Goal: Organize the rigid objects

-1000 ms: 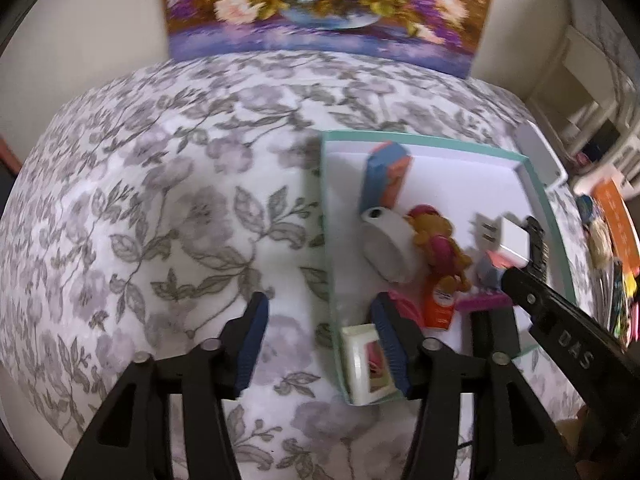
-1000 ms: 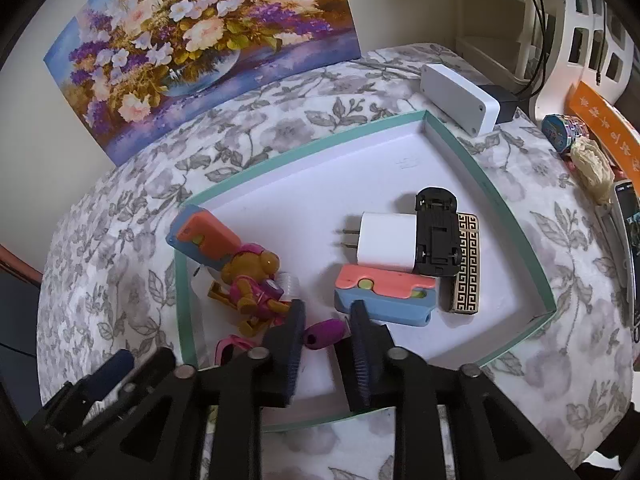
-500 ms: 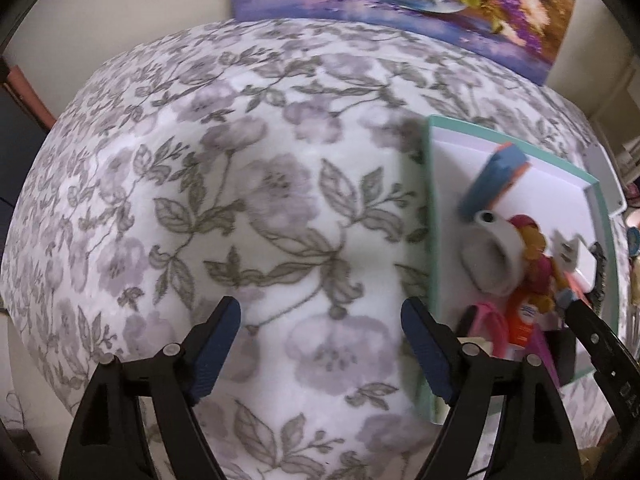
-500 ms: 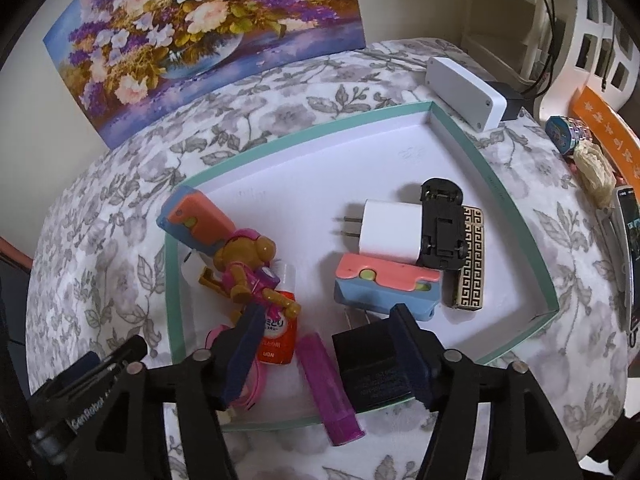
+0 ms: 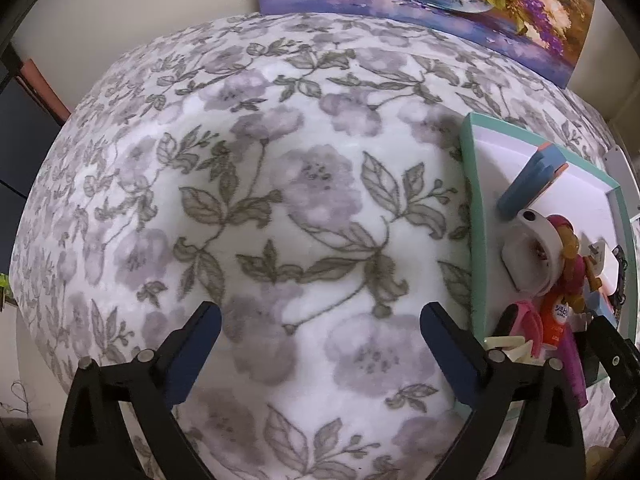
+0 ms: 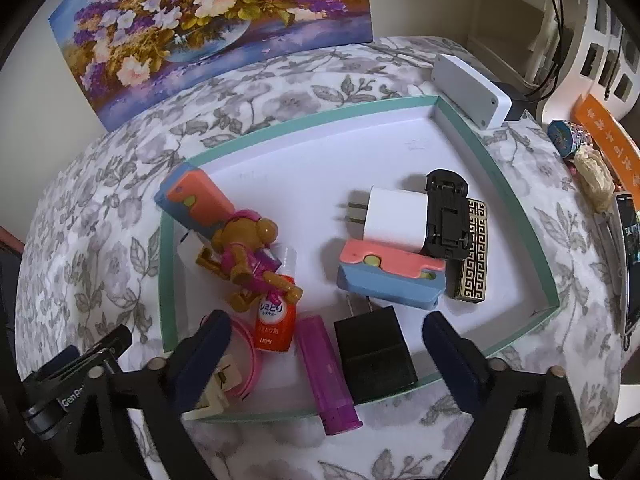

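A teal-rimmed white tray [image 6: 300, 126] holds several small items. A purple tube [image 6: 326, 372] and a black charger [image 6: 374, 356] lie at its front edge. Both sit loose between the spread fingers of my right gripper [image 6: 326, 322], whose jaws are opening and whose pads touch neither. Further in are an orange bottle [image 6: 274, 320], a toy bear [image 6: 248, 248], two blue-and-orange cases [image 6: 390, 276], a white charger [image 6: 394, 218] and a black toy car [image 6: 448, 214]. My left gripper [image 5: 320, 314] hangs over bare floral cloth left of the tray [image 5: 474, 216], jaws opening, nothing between them.
A flower painting [image 6: 216, 28] leans on the wall behind the bed. A white box [image 6: 472, 92] sits at the tray's far corner. A phone [image 6: 628, 264], a tape roll [image 6: 566, 138] and an orange sign [image 6: 608, 140] crowd the right edge.
Both grippers spread from nearly shut to wide. The right one let go of the purple tube, which now lies in the tray. The left swung left, off the tray and over the cloth.
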